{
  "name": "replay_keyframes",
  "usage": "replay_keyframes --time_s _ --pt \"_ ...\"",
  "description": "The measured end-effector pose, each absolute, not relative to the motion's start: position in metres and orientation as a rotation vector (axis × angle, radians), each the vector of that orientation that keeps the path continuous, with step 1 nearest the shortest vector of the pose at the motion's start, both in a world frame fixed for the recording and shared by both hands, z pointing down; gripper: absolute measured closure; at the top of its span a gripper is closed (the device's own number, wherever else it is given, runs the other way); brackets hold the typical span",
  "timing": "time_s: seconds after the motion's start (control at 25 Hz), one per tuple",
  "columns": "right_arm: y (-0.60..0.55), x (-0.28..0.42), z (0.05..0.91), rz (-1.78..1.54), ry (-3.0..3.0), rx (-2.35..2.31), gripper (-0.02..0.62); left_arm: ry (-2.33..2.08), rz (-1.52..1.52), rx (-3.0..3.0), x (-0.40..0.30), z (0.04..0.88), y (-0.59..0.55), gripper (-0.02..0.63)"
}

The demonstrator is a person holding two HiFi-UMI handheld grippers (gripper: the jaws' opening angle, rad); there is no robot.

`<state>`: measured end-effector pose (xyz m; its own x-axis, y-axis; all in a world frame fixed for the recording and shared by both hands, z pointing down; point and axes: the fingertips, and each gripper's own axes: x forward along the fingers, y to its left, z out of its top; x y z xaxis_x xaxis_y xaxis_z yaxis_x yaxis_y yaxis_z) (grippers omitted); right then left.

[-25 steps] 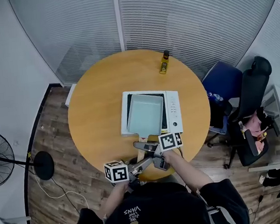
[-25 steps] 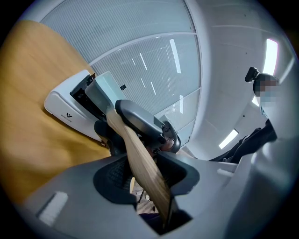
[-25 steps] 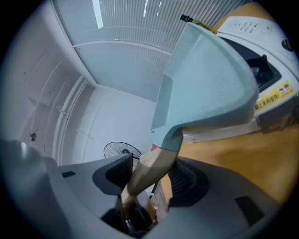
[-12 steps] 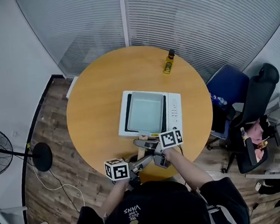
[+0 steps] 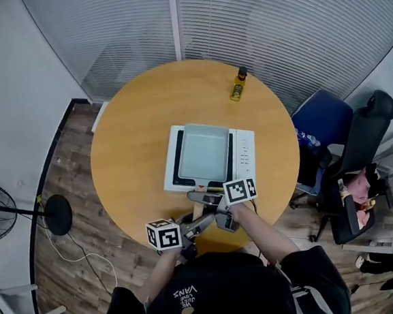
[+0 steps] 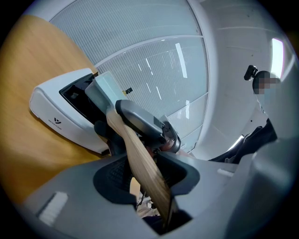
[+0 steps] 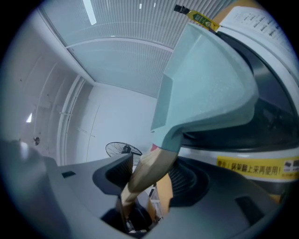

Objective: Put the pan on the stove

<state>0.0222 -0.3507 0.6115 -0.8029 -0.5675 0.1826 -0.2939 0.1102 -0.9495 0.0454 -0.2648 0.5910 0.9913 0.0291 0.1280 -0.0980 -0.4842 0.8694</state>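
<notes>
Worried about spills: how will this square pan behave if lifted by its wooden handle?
Probably rigid: the pan shows crisp square walls. Likely nose-heavy, since its body extends well beyond the wooden handle; both the left gripper and right gripper clamp it, which should limit drooping.

Upside down on the black shirt (image 5: 222, 294), near edge: "VANS". On the yellow sticker (image 7: 259, 168) across the stove (image 7: 280, 60) front, right side: Chinese characters, roughly "锅架翻上来再使用". Stove logo (image 6: 55, 121) lettering too small to read.

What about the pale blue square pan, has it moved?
Yes: the pale blue square pan shifted right, off the white stove's left rim, onto its black top.
</notes>
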Motion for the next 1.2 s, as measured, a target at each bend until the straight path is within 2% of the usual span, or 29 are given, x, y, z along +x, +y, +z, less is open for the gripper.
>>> replay_keyframes --time_s 0.32,0.72,0.88,1.2 --pt "-0.354 0.028 0.613 -1.737 2.163 -0.878 0.373 -0.052 0.144 2.069 0.049 0.594 -0.268 0.466" --pt "-0.352 0.030 0.618 -1.724 2.119 -0.944 0.337 -0.031 0.173 2.089 0.045 0.597 -0.266 0.460" --pt "-0.351 0.032 0.619 -1.722 2.102 -0.968 0.334 -0.064 0.208 2.091 0.043 0.603 -0.267 0.403" --pt "-0.347 0.034 0.621 -1.702 2.101 -1.023 0.331 -0.094 0.229 2.087 0.039 0.609 -0.267 0.354"
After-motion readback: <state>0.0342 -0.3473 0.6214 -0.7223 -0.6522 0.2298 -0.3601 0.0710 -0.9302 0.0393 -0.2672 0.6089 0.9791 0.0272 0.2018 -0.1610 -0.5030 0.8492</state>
